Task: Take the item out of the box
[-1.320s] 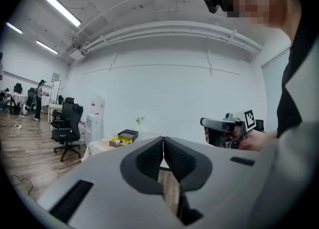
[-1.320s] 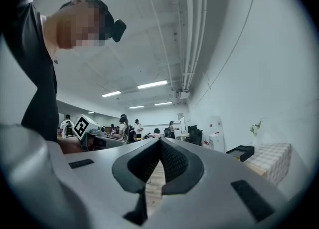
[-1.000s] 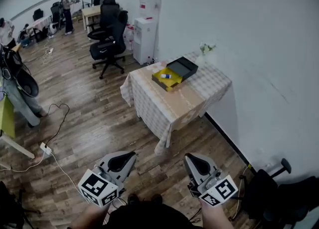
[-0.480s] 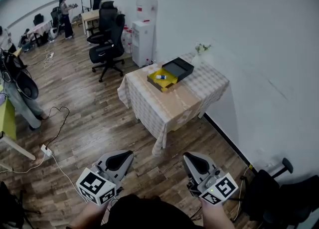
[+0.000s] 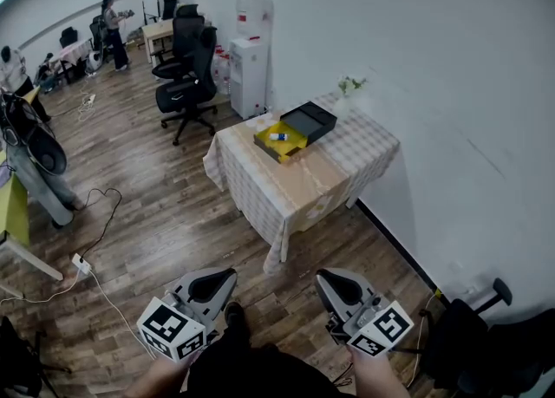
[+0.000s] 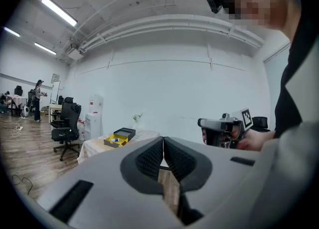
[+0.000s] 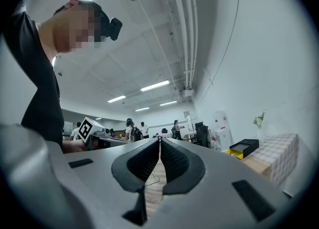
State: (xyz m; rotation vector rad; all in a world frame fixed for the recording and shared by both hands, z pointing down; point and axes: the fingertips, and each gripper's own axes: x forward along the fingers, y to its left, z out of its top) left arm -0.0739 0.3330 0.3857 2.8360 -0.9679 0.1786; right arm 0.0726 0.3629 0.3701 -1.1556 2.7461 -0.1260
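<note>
Box [image 5: 290, 146], open, yellow-lined, on the cloth-covered desk [image 5: 321, 181] by the wall; a small blue-and-white item [image 5: 277, 136] is seen inside, black lid [image 5: 314, 119] beside it. Left claw [image 5: 212, 282] and right claw [image 5: 340, 285]: both clenched, nothing grasped, well apart from the desk. Approach judged the step in hand: one claw is best released before arrival, the item taken from above, the box left undisturbed.

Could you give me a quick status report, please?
Left gripper and right gripper shut, empty. Item in open yellow box on table, far ahead. Only floor between.
</note>
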